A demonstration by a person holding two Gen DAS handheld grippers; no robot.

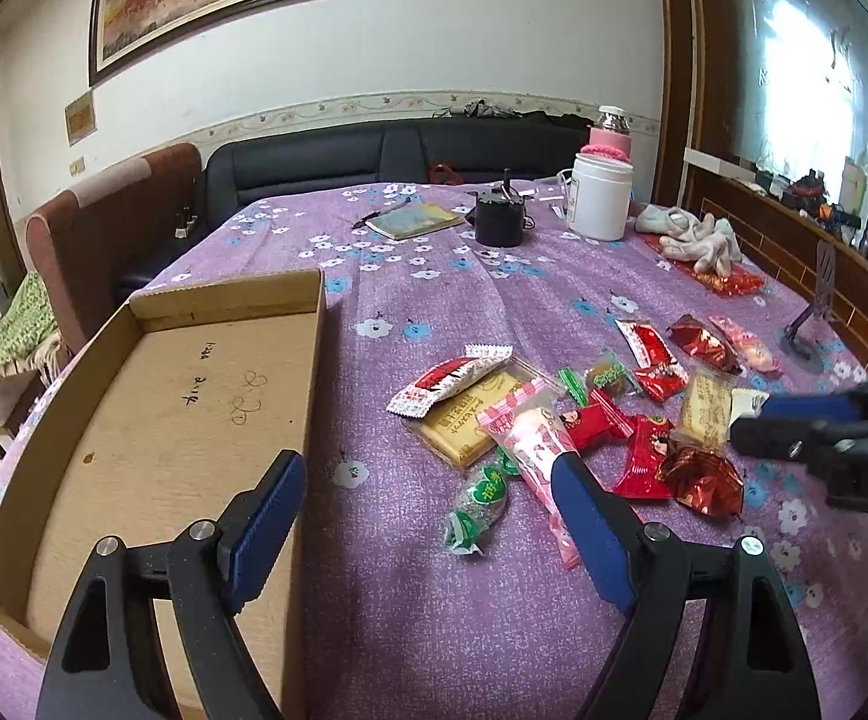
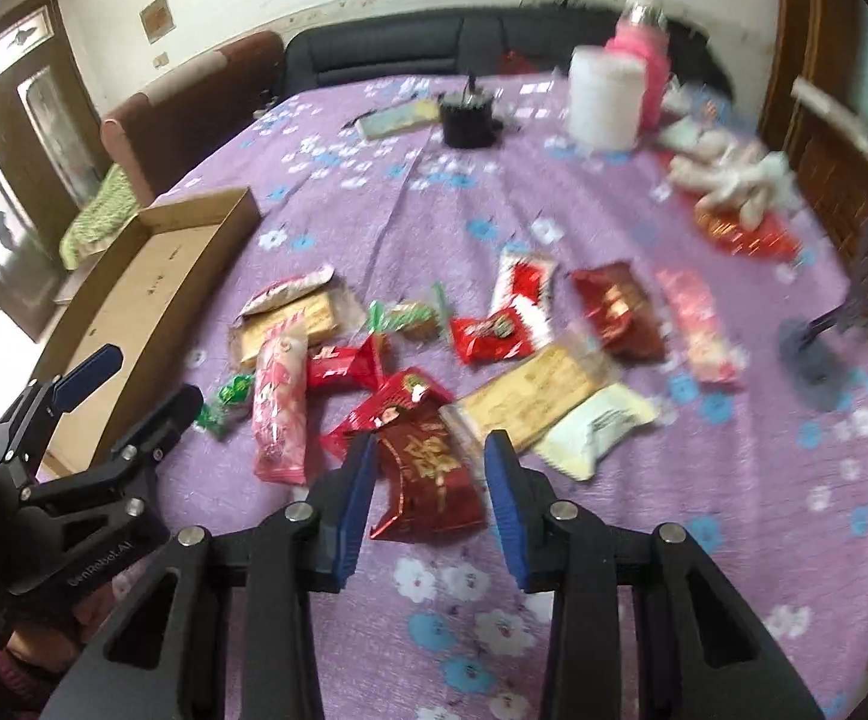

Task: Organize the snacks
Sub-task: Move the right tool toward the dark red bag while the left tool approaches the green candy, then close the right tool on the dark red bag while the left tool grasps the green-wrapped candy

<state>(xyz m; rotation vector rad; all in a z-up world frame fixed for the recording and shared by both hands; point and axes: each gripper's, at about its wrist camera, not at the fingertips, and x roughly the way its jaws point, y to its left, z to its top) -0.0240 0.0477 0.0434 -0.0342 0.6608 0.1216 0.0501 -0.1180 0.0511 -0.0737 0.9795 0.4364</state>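
Several wrapped snacks lie scattered on the purple flowered tablecloth (image 1: 434,312). A shallow cardboard tray (image 1: 152,420) lies to their left, with nothing in it; it also shows in the right wrist view (image 2: 152,276). My left gripper (image 1: 428,468) is open, its left finger over the tray's edge and its right finger by a pink snack pack (image 1: 532,438) and a green candy (image 1: 481,498). My right gripper (image 2: 431,450) is open with its fingers either side of a dark red foil pack (image 2: 428,480). It enters the left wrist view from the right (image 1: 745,426).
At the table's far side stand a white jar (image 1: 601,195), a pink-sleeved bottle (image 1: 610,132), a black pot (image 1: 498,216), a notebook with a pen (image 1: 413,219) and white gloves (image 1: 697,237). A phone stand (image 1: 805,330) is at the right. A sofa lies beyond.
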